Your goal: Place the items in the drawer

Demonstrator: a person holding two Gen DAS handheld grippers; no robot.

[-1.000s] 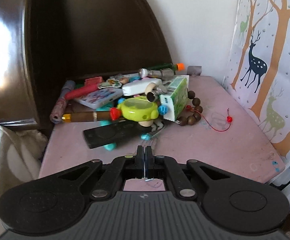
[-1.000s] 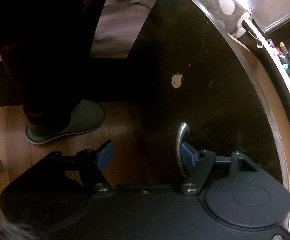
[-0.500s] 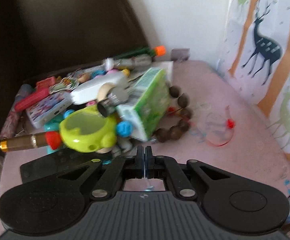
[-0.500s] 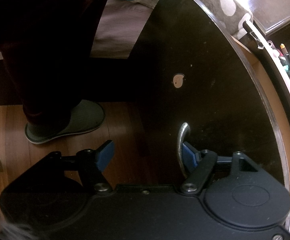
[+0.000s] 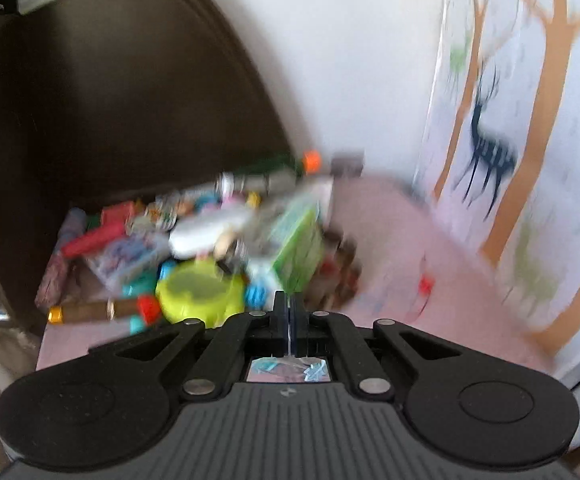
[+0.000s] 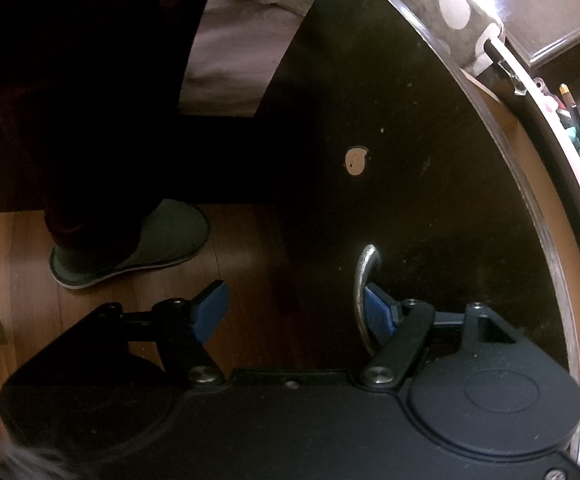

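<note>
We hold the left hand-held gripper (image 5: pixel 290 312) clenched, its two fingers pressed flat together with nothing visible between them, low in the centre of the left wrist view. Just above its tips lies the pile of items (image 5: pixel 210 248) on the pink bench (image 5: pixel 390 248): a lime-green toy (image 5: pixel 200 294) directly ahead and slightly left, a green-and-white carton (image 5: pixel 300 252) standing just right of it, a brown pen with a gold cap (image 5: pixel 90 312) lying crosswise toward the left edge. The picture is smeared, so finer detail is lost. The toy is the nearest piece to this gripper, straight along its fingers.

In the right wrist view the right hand-held gripper (image 6: pixel 290 312) is released and spread wide. Its right-hand blue pad sits against the curved metal drawer handle (image 6: pixel 364 292) on the dark drawer front (image 6: pixel 410 180), the left pad well apart over the wooden floor (image 6: pixel 18 264), near a grey slipper (image 6: pixel 138 244). The handle's long axis runs up and down the frame. The drawer looks pulled out a little, its wooden side showing at the right edge. We judge the left side must part its fingers before it can take the toy.
</note>
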